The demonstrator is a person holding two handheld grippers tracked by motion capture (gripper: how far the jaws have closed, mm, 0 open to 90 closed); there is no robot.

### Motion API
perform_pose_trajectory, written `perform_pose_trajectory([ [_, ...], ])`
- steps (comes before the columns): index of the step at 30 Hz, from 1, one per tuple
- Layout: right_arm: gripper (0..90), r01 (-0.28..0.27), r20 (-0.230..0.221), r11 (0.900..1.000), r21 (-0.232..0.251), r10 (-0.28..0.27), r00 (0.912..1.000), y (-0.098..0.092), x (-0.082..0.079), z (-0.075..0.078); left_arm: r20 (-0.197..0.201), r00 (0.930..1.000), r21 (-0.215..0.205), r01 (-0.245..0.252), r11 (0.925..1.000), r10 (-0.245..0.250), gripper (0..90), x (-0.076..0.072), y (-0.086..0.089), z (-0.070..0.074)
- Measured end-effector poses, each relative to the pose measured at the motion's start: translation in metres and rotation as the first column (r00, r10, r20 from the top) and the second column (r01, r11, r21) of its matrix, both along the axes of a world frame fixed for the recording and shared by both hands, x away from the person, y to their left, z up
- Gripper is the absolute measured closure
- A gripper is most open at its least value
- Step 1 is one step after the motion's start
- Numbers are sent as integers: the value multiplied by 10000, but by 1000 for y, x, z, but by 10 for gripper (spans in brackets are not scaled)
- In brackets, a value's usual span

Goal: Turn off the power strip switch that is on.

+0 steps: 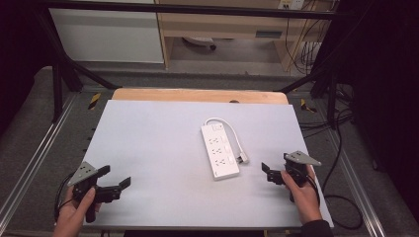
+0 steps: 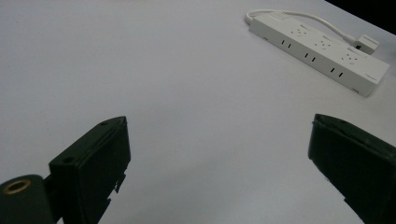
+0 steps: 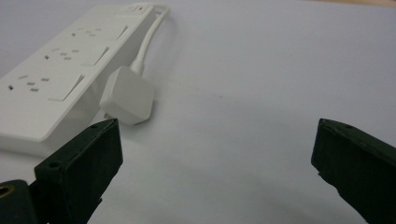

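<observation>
White power strip (image 1: 220,150) lies right of centre on the desk (image 1: 148,138), its plug (image 1: 241,159) loose at its three o'clock side. Both empty, jaws spread — left hand-held gripper (image 1: 114,177) at seven o'clock, right hand-held gripper (image 1: 267,173) just beside the plug at four. A grab could snag the short cord (image 1: 232,129) and drag the strip askew — or skid it.

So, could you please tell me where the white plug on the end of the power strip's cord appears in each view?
High view: the plug lies right of centre, beside the power strip's near right edge.
Left gripper view: upper right, just beyond the strip's far side.
Right gripper view: left of centre, above the left jaw.
Shared landmark: the white cord looping from the strip's far end to the plug.
</observation>
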State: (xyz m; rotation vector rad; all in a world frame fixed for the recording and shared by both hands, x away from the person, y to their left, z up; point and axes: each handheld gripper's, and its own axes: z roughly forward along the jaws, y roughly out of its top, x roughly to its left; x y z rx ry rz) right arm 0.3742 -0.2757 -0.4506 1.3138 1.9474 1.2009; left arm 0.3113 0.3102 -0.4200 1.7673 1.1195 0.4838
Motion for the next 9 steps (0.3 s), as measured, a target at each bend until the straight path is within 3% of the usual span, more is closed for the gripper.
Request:
perform_pose_trajectory([
  [5,31,-865,-524,9950,-507,838,9951,15,1,-8,28,10000,54,22,10000,-23,56,0,0,0],
  [9,25,-828,-577,9951,-543,796,9952,17,0,-8,27,10000,39,54,10000,-54,56,0,-1,0],
])
